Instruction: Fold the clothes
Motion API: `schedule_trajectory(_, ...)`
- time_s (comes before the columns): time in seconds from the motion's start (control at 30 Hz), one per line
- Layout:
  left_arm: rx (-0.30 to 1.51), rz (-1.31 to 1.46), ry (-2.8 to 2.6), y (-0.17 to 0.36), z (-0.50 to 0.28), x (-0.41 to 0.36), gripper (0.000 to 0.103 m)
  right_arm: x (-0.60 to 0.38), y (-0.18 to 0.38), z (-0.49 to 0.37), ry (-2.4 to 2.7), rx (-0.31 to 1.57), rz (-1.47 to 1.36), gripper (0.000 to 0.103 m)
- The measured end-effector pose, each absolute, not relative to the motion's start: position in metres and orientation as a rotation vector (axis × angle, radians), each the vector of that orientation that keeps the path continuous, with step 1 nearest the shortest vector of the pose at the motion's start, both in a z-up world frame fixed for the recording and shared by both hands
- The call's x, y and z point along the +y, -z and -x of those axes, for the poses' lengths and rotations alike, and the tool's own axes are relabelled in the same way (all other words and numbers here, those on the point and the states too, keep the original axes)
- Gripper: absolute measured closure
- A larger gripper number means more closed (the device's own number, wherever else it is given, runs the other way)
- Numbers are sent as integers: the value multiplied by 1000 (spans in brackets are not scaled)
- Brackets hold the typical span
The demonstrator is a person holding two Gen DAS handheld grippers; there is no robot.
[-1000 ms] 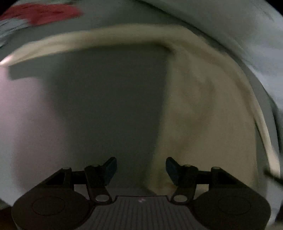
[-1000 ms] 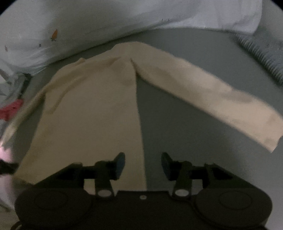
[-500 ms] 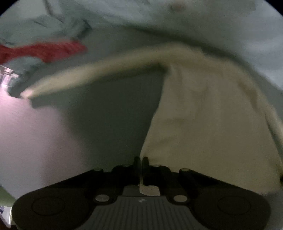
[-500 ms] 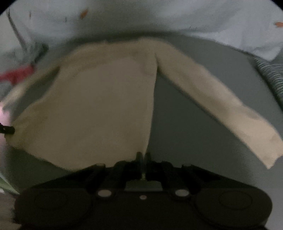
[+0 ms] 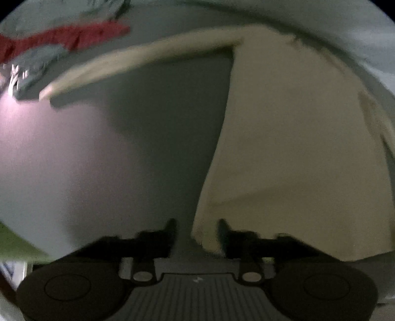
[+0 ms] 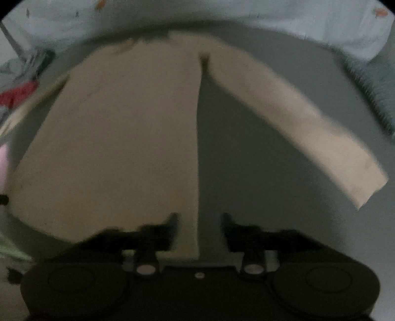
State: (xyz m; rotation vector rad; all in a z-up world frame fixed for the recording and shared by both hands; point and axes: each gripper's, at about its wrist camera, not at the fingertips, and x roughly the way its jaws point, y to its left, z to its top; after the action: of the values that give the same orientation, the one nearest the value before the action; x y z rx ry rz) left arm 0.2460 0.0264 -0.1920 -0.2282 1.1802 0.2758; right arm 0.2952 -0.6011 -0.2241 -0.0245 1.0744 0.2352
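Standing with jaws apart, the left gripper (image 5: 196, 226) and right gripper (image 6: 198, 219) each straddle a bottom corner of the cream long-sleeved knit top (image 6: 118, 138), gripping nothing. It lies flat on the grey bed sheet (image 6: 246, 158); a crumpled red cloth (image 5: 61, 39) sits at 11 o'clock.

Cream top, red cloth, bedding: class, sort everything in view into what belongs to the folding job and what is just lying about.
Part of the job:
cream top
left gripper, open
right gripper, open

Just lying about:
red cloth
white bedding
striped cloth
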Motion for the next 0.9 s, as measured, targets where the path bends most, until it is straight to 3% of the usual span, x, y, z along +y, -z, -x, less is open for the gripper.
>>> schedule_trajectory(0.23,996,174,-264,161,-324,54,56,-593,200,-362,-236,872,106,50)
schedule_trajectory(0.27,968,155,-253,156,-342,60,56,-591,197,-376,-235,850,120,53)
schedule_trajectory(0.33,929,112,-232,151,-383,70,57,-588,192,-406,-237,789,134,67)
schedule_trajectory(0.4,897,76,-209,147,-425,80,57,-586,190,-439,-237,762,134,96)
schedule_trajectory(0.53,884,61,-108,154,-513,86,54,-585,191,-518,-230,743,117,97)
schedule_trajectory(0.6,894,35,-59,163,-554,85,41,-588,195,-555,-243,738,106,95)
schedule_trajectory(0.63,899,26,-30,171,-575,84,30,-587,199,-574,-253,741,107,95)
schedule_trajectory(0.67,905,16,-2,179,-596,83,25,-585,202,-593,-264,744,108,89)
schedule_trajectory(0.77,958,27,75,206,-643,81,25,-579,215,-612,-280,745,129,57)
schedule_trajectory(0.9,1029,-1,149,239,-661,72,30,-570,231,-635,-302,746,157,56)
